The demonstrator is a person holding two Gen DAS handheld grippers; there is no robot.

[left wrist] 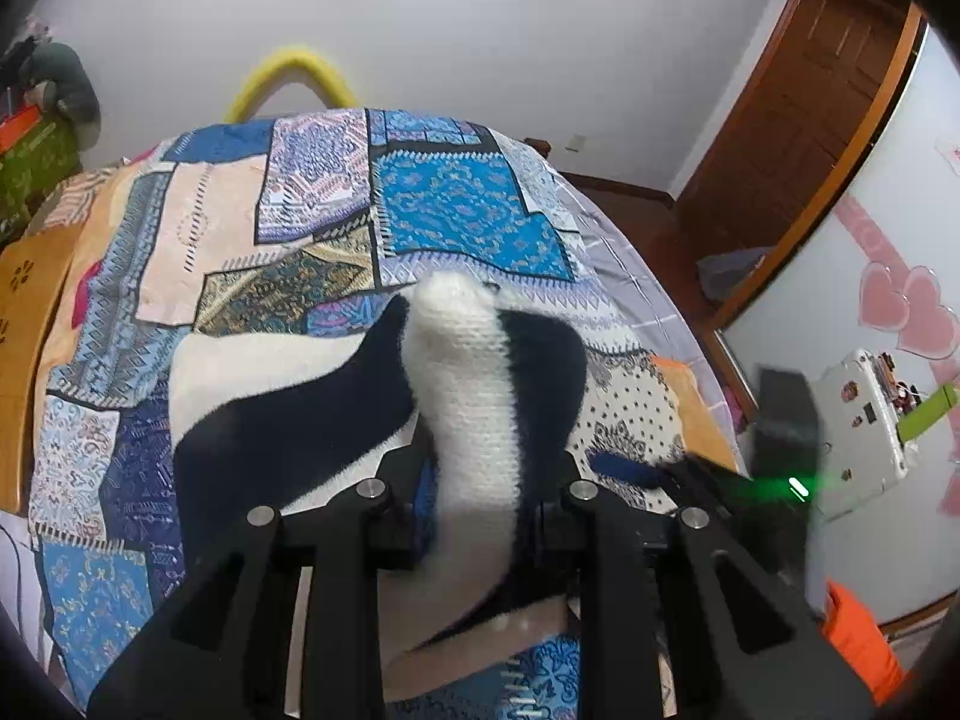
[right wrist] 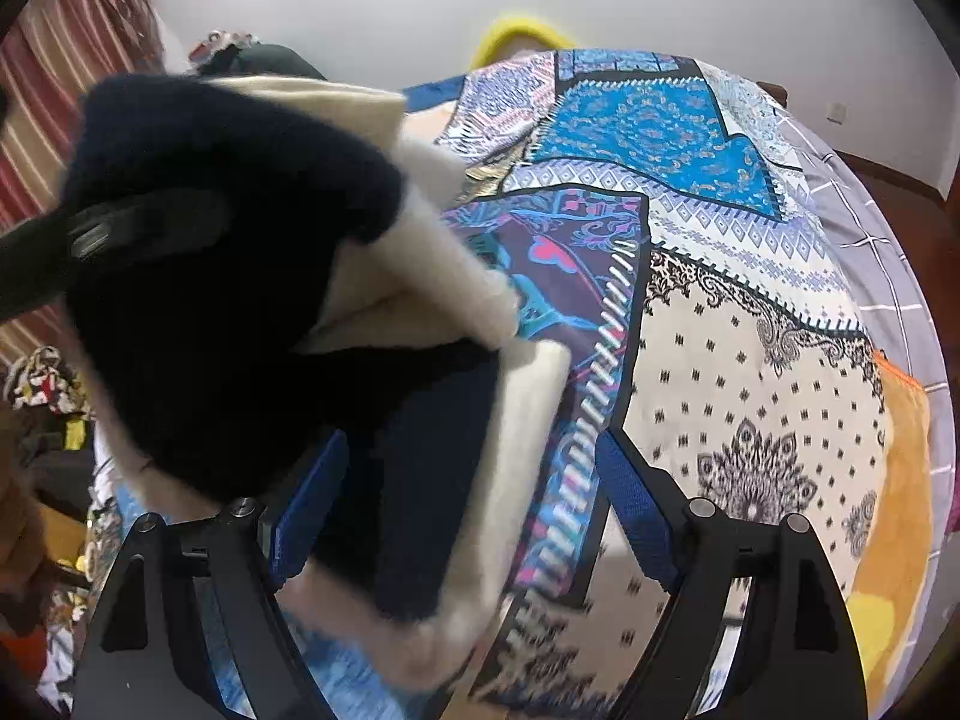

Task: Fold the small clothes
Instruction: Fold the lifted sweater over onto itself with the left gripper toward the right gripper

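Note:
A fluffy knit garment (left wrist: 270, 420) in navy and cream lies partly on the patchwork bedspread (left wrist: 468, 204). My left gripper (left wrist: 480, 480) is shut on a cream-and-navy fold of it, which rises between the fingers. In the right wrist view the same garment (right wrist: 210, 330) hangs bunched at the left, draped over the left gripper (right wrist: 120, 228). A folded layer reaches down between the blue pads (right wrist: 636, 510) of my right gripper (right wrist: 474, 480), which stands open. The right gripper's blue pad (left wrist: 630, 471) shows just right of the garment in the left wrist view.
The bedspread (right wrist: 750, 360) covers the bed, with its grey checked edge (right wrist: 870, 228) at the right. A wooden door (left wrist: 798, 120) and a white box (left wrist: 864, 420) stand beyond that edge. A yellow arch (left wrist: 294, 69) sits behind the bed. Clutter (right wrist: 42, 384) lies left.

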